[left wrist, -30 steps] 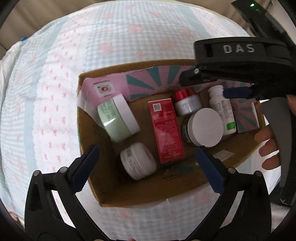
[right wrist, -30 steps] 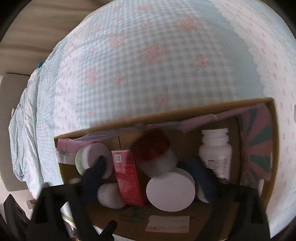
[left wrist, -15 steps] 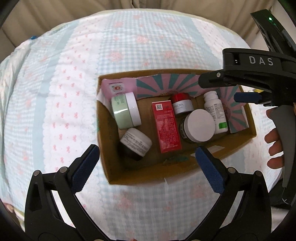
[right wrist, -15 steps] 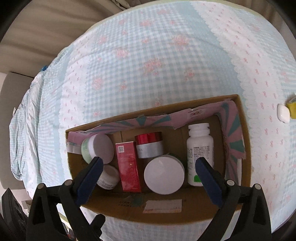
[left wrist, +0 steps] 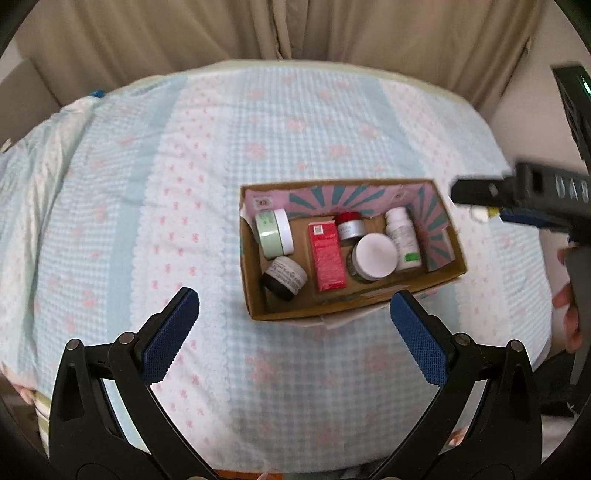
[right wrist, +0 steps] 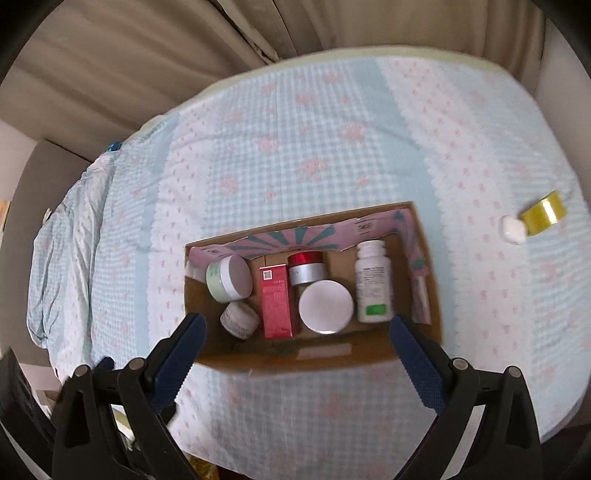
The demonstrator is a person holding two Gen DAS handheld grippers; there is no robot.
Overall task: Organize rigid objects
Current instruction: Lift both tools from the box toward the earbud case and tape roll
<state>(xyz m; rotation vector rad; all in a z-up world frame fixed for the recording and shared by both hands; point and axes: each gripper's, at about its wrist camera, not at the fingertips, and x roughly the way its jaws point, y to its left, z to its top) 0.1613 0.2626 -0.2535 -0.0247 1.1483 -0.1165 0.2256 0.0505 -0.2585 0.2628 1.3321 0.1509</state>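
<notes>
A cardboard box (left wrist: 258, 310) (right wrist: 432, 317) sits on a checked blue cloth. Inside lie a red carton (left wrist: 327, 258) (right wrist: 276, 301), a green jar (left wrist: 273, 233) (right wrist: 227, 278), a small white jar (left wrist: 286, 277) (right wrist: 239, 318), a white-lidded jar (left wrist: 373, 256) (right wrist: 325, 306), a red-capped jar (left wrist: 350, 224) (right wrist: 306, 267) and a white bottle (left wrist: 403, 238) (right wrist: 372, 282). My left gripper (left wrist: 294, 325) is open and empty, above and in front of the box. My right gripper (right wrist: 297, 349) is open and empty over the box's near wall. Its body (left wrist: 532, 192) shows at the right of the left wrist view.
A small white object (right wrist: 512, 229) and a gold one (right wrist: 543, 213) lie on the cloth to the right of the box. Beige curtains (left wrist: 295, 29) hang behind the table. The cloth-covered table (left wrist: 147, 184) is round, and its edge falls away on all sides.
Both grippers have pulled back and up from the box, so it looks smaller and farther. The things in the box have not moved.
</notes>
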